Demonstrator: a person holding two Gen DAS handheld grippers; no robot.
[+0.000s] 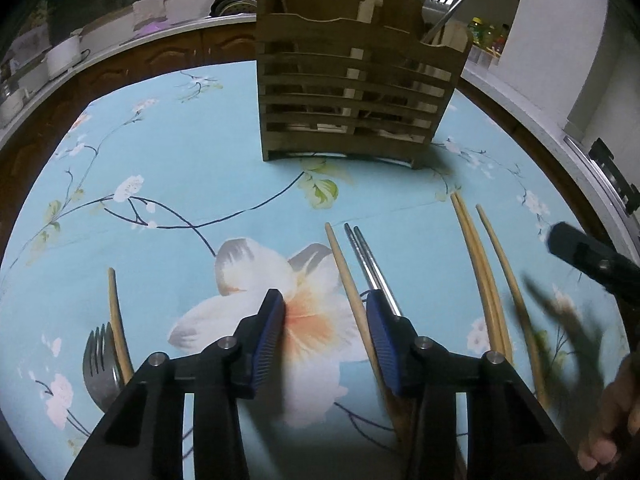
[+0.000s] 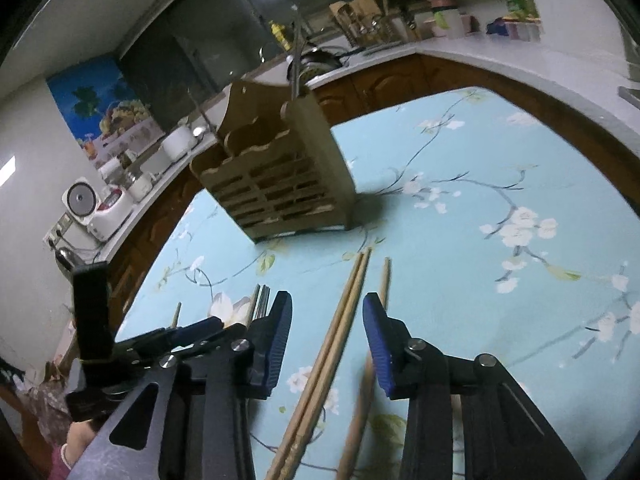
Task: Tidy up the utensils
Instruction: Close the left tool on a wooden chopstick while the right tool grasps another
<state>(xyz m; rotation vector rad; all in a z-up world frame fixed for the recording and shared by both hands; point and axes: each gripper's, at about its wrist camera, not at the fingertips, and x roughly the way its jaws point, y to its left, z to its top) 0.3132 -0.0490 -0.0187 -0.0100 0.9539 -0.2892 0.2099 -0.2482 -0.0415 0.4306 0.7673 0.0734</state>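
Where blur sets in, bamboo chopsticks [image 2: 320, 364] (three) lose their ends.

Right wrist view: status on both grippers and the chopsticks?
Right gripper open, fingers astride paired wooden chopsticks, not pinching. Left gripper open, a single wooden chopstick between its fingers. Wooden caddy beyond, path clear.

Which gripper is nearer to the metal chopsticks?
Left. The left gripper has the metal chopsticks just beyond its right finger; the right gripper sits further right, over the wooden pair.
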